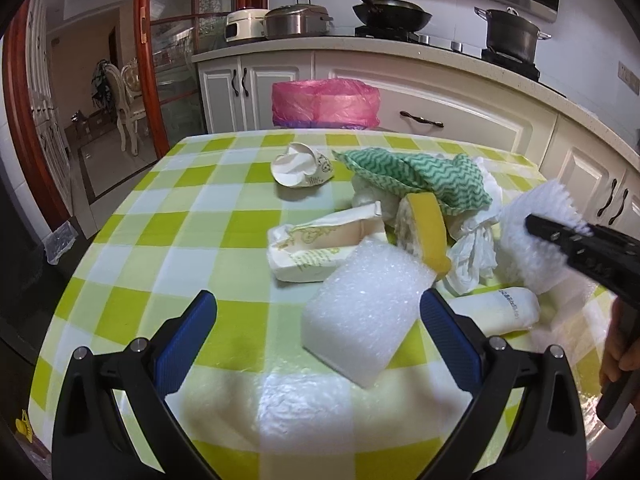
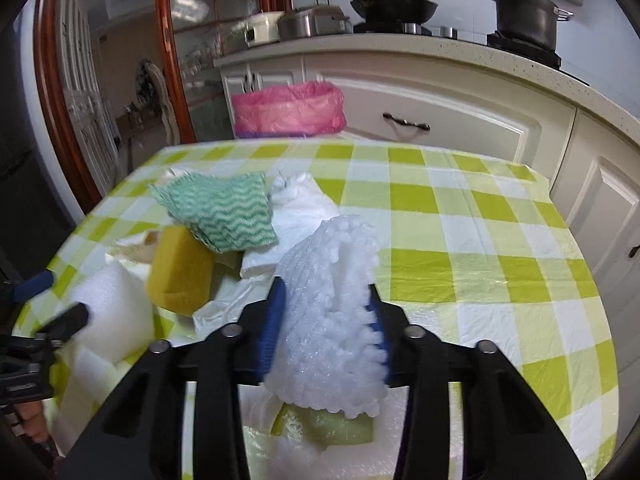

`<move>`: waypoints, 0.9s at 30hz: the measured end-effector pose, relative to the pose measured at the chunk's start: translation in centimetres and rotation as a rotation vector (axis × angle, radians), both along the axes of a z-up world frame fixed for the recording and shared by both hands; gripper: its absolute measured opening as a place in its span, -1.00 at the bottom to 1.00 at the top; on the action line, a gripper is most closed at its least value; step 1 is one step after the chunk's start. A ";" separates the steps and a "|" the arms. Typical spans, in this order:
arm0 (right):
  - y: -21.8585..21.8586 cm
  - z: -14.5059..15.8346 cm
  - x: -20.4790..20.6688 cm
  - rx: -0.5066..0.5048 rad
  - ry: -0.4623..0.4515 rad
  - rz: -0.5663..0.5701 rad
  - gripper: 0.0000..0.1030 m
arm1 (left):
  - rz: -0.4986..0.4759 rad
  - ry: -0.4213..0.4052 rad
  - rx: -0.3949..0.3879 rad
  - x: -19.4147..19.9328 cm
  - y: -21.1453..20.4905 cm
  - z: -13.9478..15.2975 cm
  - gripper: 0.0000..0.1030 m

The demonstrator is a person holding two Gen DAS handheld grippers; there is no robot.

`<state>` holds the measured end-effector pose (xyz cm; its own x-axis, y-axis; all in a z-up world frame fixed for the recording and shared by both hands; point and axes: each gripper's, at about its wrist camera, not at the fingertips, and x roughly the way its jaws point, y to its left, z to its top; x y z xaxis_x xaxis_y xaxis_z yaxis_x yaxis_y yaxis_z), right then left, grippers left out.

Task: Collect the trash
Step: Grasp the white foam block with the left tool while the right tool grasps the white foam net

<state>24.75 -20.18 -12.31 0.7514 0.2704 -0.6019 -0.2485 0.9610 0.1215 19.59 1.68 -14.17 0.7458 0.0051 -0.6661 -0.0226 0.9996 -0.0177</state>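
A pile of trash lies on the green-checked table. My left gripper is open, its blue fingers on either side of a white foam block. My right gripper is shut on a sheet of white bubble wrap and holds it above the table; it also shows in the left wrist view. In the pile are a yellow sponge, a green wavy cloth, a crushed paper cup, a paper wrapper, white tissue and a white tube.
A bin lined with a pink bag stands on the floor beyond the table's far edge, also seen in the right wrist view. White cabinets and a counter with pots run behind it. A doorway opens at the left.
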 end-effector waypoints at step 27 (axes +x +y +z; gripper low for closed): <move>-1.1 2.2 -2.1 0.111 -0.076 0.050 -0.34 | -0.105 -0.016 -0.028 1.2 -2.4 -0.3 -0.03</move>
